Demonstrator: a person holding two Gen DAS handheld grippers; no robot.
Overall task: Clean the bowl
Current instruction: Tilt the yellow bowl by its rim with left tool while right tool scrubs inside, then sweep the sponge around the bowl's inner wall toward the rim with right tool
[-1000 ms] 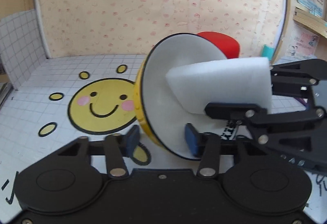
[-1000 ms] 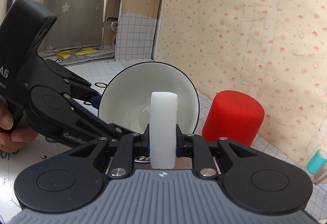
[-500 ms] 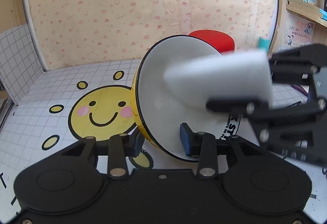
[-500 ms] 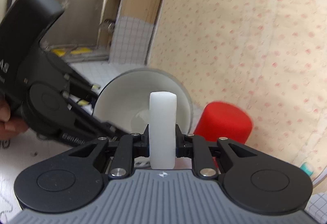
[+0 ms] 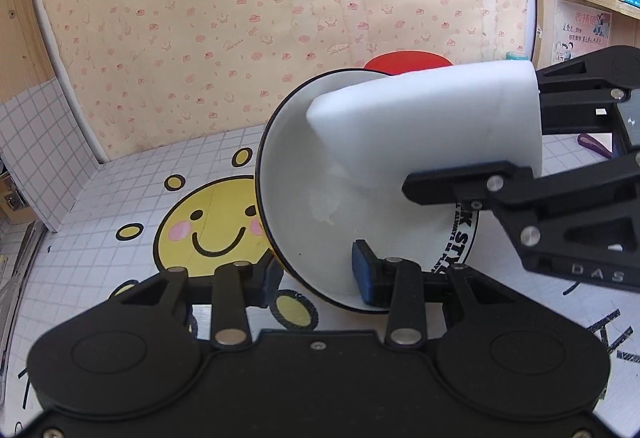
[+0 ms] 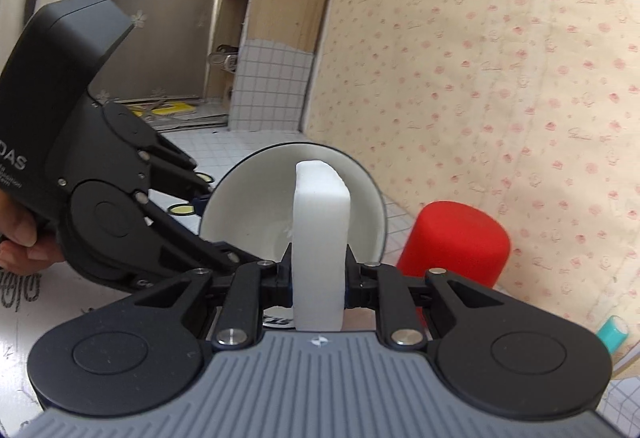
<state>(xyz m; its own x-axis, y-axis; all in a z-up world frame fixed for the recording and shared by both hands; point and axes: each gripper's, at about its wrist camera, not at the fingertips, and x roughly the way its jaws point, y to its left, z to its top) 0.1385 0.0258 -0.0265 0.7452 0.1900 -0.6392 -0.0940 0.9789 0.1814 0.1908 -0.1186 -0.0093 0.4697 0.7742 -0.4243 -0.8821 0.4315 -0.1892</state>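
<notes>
The bowl [image 5: 320, 206], white inside and yellow outside with a dark rim, is tipped on its side with its mouth facing right. My left gripper [image 5: 318, 272] is shut on the bowl's lower rim, one blue pad inside and one outside. A white sponge block [image 5: 432, 126] reaches into the bowl from the right, clamped in my right gripper [image 6: 319, 280], which is shut on it. In the right wrist view the sponge [image 6: 319, 234] stands upright before the bowl's white inside [image 6: 248, 214], its far end against the inner wall.
A red cylinder cup [image 6: 456, 242] stands just behind and right of the bowl, near the patterned wall. A smiley-face mat [image 5: 208, 226] covers the gridded table under the bowl. A teal object [image 6: 612, 332] lies at the right edge. A person's hand [image 6: 20, 246] holds the left gripper.
The sponge has shifted higher in the bowl, toward the upper rim. The left gripper rolled slightly with the bowl still in its grip.
</notes>
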